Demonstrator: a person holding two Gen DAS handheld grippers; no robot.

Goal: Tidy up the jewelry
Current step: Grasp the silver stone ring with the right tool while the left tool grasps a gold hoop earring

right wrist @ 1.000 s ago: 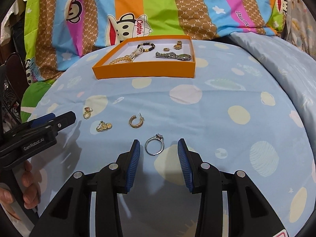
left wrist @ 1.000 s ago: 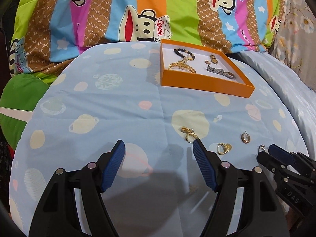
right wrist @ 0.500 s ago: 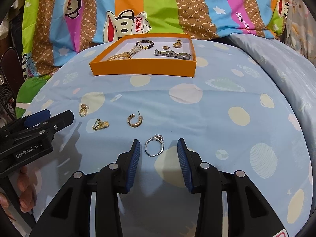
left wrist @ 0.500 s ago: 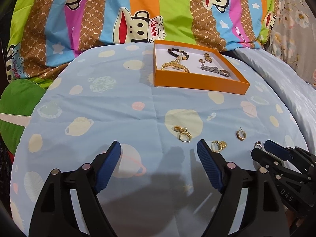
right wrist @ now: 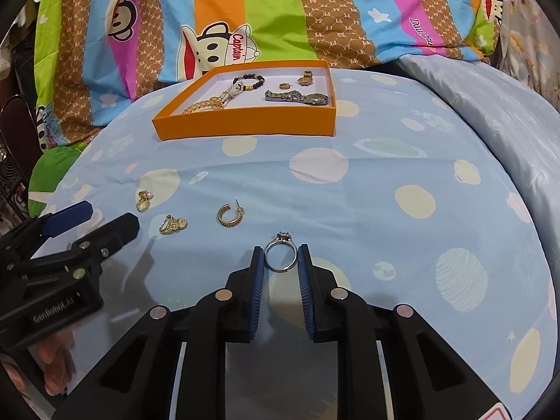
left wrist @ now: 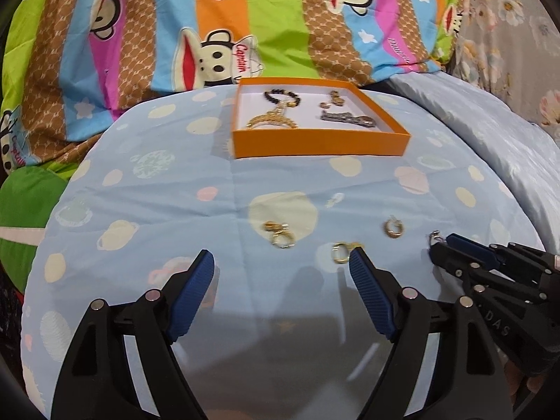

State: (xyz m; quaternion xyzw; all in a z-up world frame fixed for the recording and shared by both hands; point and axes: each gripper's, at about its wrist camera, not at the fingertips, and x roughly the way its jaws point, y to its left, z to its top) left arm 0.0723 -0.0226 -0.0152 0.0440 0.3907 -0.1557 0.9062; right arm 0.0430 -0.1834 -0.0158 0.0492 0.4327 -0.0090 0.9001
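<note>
The right gripper (right wrist: 280, 260) has just been closing, and its blue pads (right wrist: 258, 280) now sit against both sides of the silver ring (right wrist: 280, 256), which lies on the blue sheet (right wrist: 350, 210) with its stone pointing away toward the orange box (right wrist: 245, 127). The pads appear to touch the band, so the ring is pinched between them.

Taking that ring as the landmark: just to its left and slightly farther off lies a gold hoop earring (right wrist: 229, 215). Farther left again is a small gold cluster piece (right wrist: 172, 224), and beyond that, left and farther away, a gold ring with a pearl (right wrist: 144, 200). All three rest on the sheet, apart from each other.

The left gripper (left wrist: 281, 269) is left of the ring, its jaws spread wide with nothing between them. In its own view, one fingertip (left wrist: 360, 262) partly covers the cluster piece (left wrist: 341, 252), while the pearl ring (left wrist: 280, 236) lies just ahead between the jaws and the hoop (left wrist: 393, 228) is off to the right. A hand (right wrist: 52, 360) shows under this gripper.

Well beyond the ring, the box stands on the sheet and holds a bead bracelet (right wrist: 250, 82), a gold chain (right wrist: 210, 103), a watch (right wrist: 297, 97) and two small gold pieces. Behind it rises a striped monkey-print quilt (right wrist: 280, 10).
</note>
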